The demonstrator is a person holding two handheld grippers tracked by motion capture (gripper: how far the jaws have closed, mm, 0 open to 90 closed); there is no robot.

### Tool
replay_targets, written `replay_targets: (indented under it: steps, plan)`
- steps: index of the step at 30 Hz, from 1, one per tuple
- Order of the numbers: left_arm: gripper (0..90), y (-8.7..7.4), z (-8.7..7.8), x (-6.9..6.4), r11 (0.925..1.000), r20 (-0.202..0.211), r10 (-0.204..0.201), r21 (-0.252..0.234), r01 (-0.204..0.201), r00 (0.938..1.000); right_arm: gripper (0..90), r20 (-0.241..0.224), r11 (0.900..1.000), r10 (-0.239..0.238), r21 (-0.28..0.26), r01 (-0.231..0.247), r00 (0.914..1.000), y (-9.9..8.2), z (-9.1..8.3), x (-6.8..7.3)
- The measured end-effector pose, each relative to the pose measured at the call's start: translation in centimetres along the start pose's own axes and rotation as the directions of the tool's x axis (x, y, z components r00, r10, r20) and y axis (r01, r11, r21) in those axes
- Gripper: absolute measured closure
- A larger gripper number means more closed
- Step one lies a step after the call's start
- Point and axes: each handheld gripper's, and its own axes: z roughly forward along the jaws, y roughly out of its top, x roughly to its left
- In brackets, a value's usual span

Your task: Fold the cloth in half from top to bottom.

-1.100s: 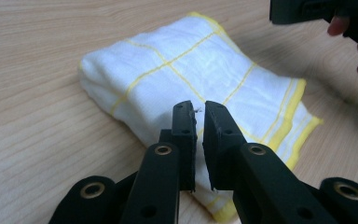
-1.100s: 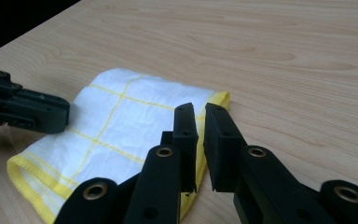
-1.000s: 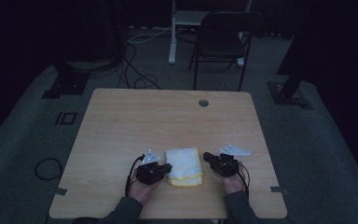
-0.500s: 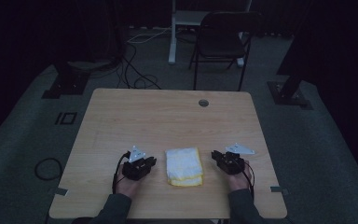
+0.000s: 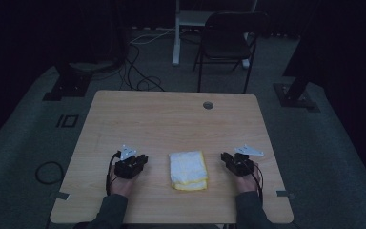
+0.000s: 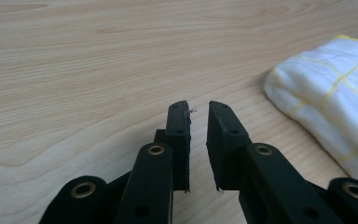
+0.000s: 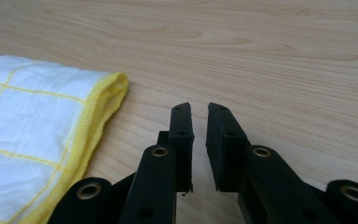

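Both tongs, left (image 5: 142, 159) and right (image 5: 225, 158), sit released and empty beside the folded cloth (image 5: 188, 170) at lower centre of the desk (image 5: 171, 119), left jaws just widening, apparently finished folding.

Bare table (image 5: 171, 119) lies all around; apparently just the folded cloth (image 5: 188, 170) intrudes.

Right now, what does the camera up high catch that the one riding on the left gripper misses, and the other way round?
High view alone: the black chair behind the table, floor cables, the right gripper, the person's forearms, and the table's cable hole. Left gripper view alone: the narrow, empty gap between the left gripper jaws, which have just been opening, and the cloth's yellow grid lines. Both: the wooden table and the folded white-and-yellow cloth, touched by neither gripper.
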Motion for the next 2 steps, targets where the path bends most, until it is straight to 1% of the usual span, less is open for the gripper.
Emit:
replay_targets:
  steps: [1, 2]
  plan:
    - [79.3, 0.0, 0.0, 0.0, 1.0, 0.0, 0.0, 0.0, 0.0, 1.0, 80.9, 0.0, 1.0, 0.0, 0.0, 0.0, 1.0, 0.0, 0.0, 0.0]
    - [79.3, -0.03, 0.0, 0.26, 1.0, -0.01, -0.009, 0.002, 0.009, 0.9999, 80.9, 0.002, 1.0, 0.001, 0.001, -0.001, 1.0, 0.0, 0.05, -0.09]
